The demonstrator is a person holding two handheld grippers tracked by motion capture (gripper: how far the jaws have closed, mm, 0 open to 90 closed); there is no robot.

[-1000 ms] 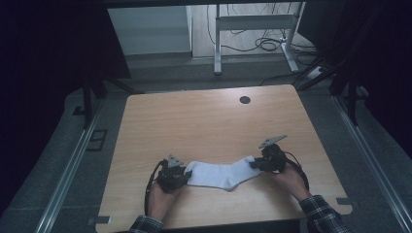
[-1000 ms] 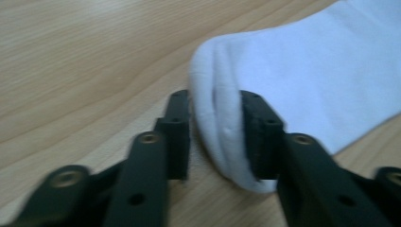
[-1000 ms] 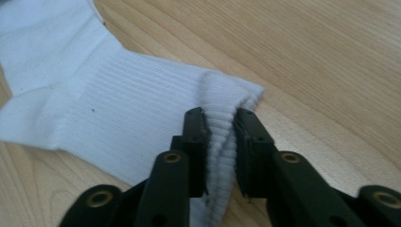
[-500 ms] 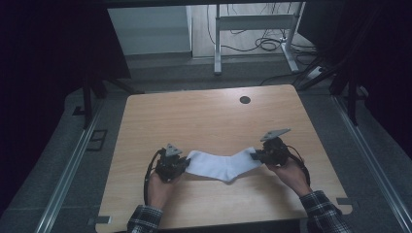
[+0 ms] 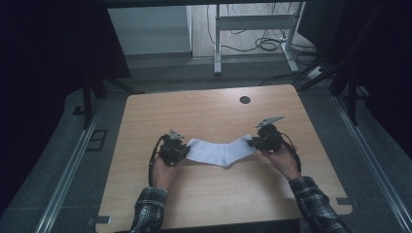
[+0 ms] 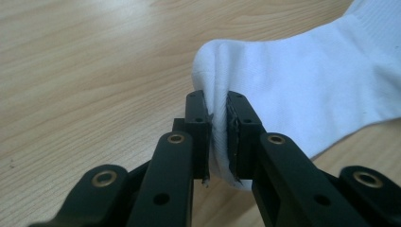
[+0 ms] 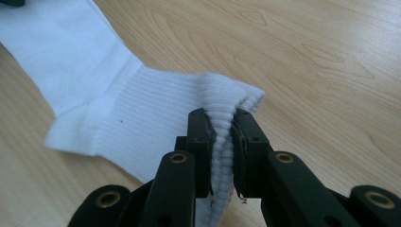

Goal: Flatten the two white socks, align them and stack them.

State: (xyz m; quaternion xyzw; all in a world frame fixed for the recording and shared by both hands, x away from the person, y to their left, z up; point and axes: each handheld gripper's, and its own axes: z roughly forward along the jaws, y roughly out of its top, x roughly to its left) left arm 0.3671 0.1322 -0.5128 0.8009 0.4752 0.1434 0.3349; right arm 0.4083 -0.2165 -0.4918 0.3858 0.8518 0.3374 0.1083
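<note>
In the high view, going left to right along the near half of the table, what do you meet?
Left claw, shut on the toe end → white sock, stretched between the two → right claw, shut on the ribbed cuff.

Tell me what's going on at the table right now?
A person is holding one white sock stretched between two tools over the wooden table. The left hand-held gripper is clamped on the smooth toe end, and the right hand-held gripper is clamped on the ribbed cuff. The sock's middle sags toward the tabletop between them; whether it touches the wood is hard to tell.
</note>
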